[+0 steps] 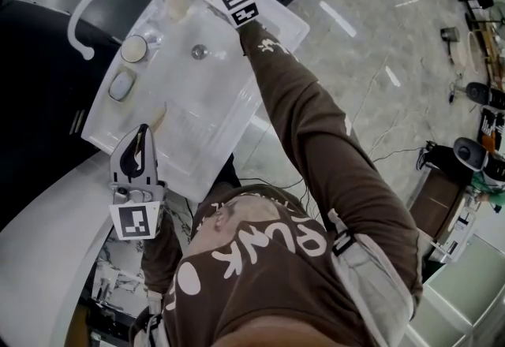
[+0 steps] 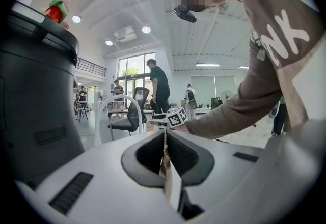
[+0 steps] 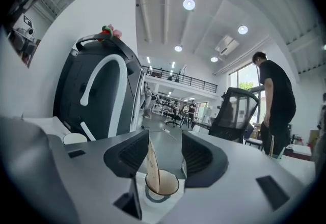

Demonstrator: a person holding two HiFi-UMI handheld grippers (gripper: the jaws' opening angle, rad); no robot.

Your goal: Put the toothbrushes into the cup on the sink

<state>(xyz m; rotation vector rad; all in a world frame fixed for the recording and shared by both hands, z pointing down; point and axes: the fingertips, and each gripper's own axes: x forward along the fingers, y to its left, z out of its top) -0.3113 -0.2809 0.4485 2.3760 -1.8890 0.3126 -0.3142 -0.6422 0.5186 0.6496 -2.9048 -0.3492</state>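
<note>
Sink (image 1: 215,113): right gripper (image 3: 164,146) released, first brush (image 3: 152,164) in cup (image 3: 166,186) at 12 o'clock; left gripper (image 2: 165,139) clenches second brush (image 2: 166,169), which I'd carry over next.

Between the right gripper's (image 3: 162,152) dark, ribbed, matt pads (image 3: 132,155) we see a pale, wood-like toothbrush (image 3: 152,164) in a smooth tan cup (image 3: 170,186). The left gripper (image 2: 165,152), in matt grey plastic, pinches the other toothbrush (image 2: 165,169), of the same pale matt wood. Beneath both grippers we see the glossy white sink (image 1: 213,101) with its shiny metal drain (image 1: 200,52).
</note>
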